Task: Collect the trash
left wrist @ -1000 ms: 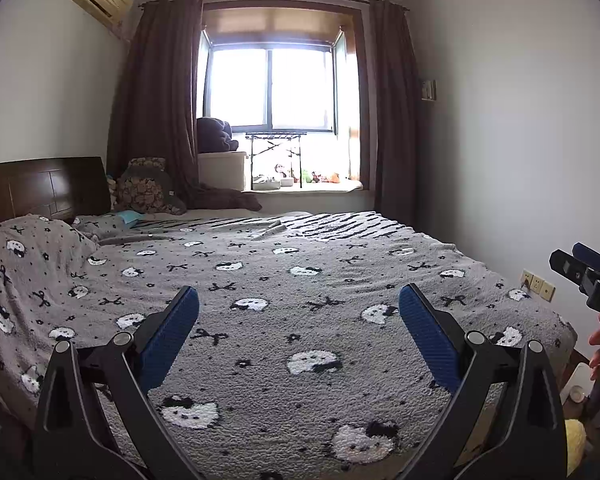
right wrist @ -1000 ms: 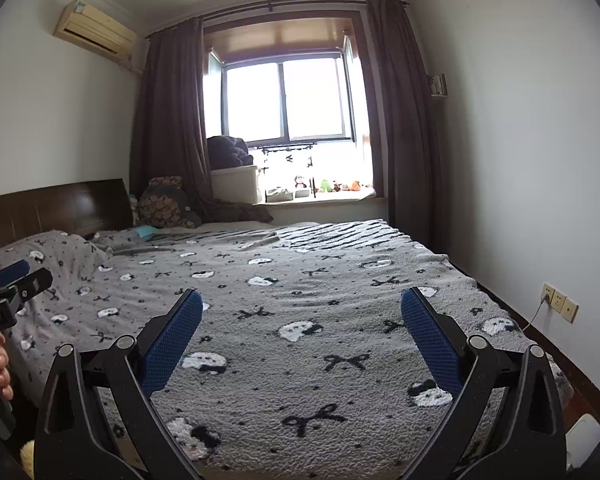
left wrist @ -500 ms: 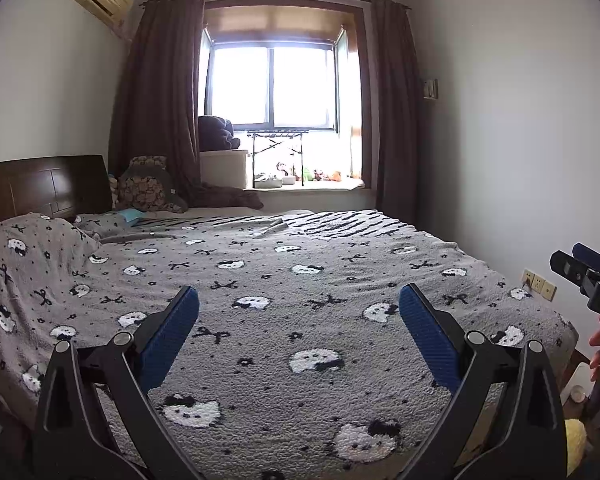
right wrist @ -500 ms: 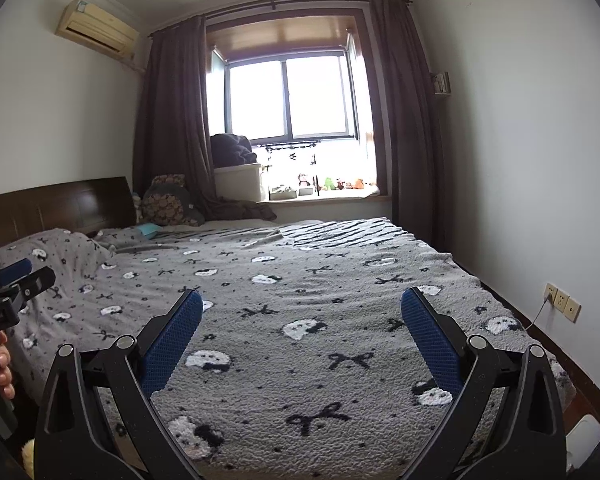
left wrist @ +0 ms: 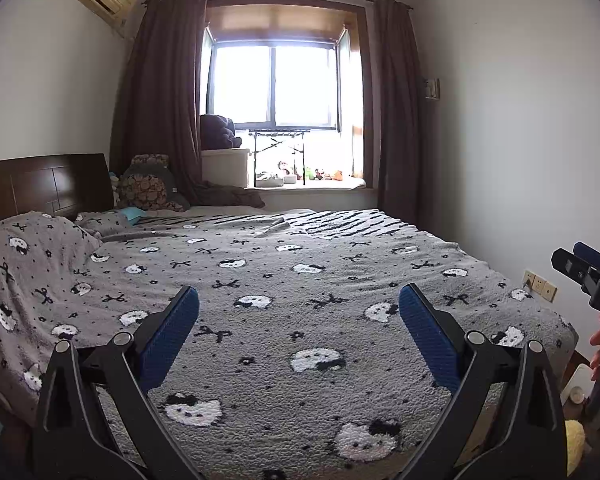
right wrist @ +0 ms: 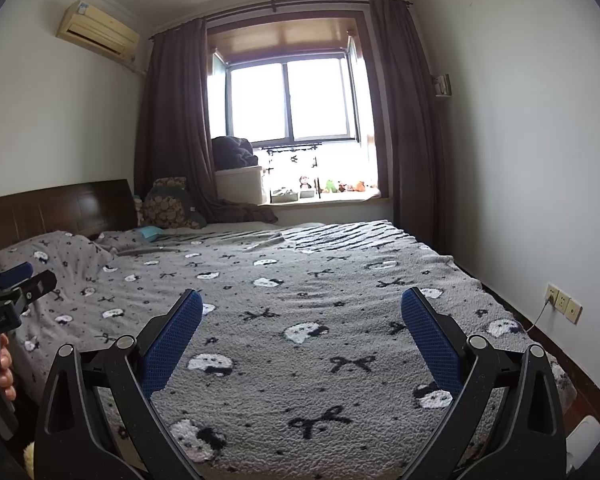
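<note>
We hold two grippers | left gripper [left wrist: 299, 312] spread wide, holding nothing | right gripper [right wrist: 302, 314] spread wide, holding nothing | both over the one bed's [left wrist: 340, 264] foot edge | we cannot make out any trash.

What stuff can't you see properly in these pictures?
- Small toys on the windowsill: too tiny and washed out by window glare in both views to name.
- Floor beside the bed: cut off by the left wrist view's edge and the left gripper; a yellow fuzzy thing is only partly visible.
- Any trash: none can be made out on the blanket, between the open right gripper fingers.
</note>
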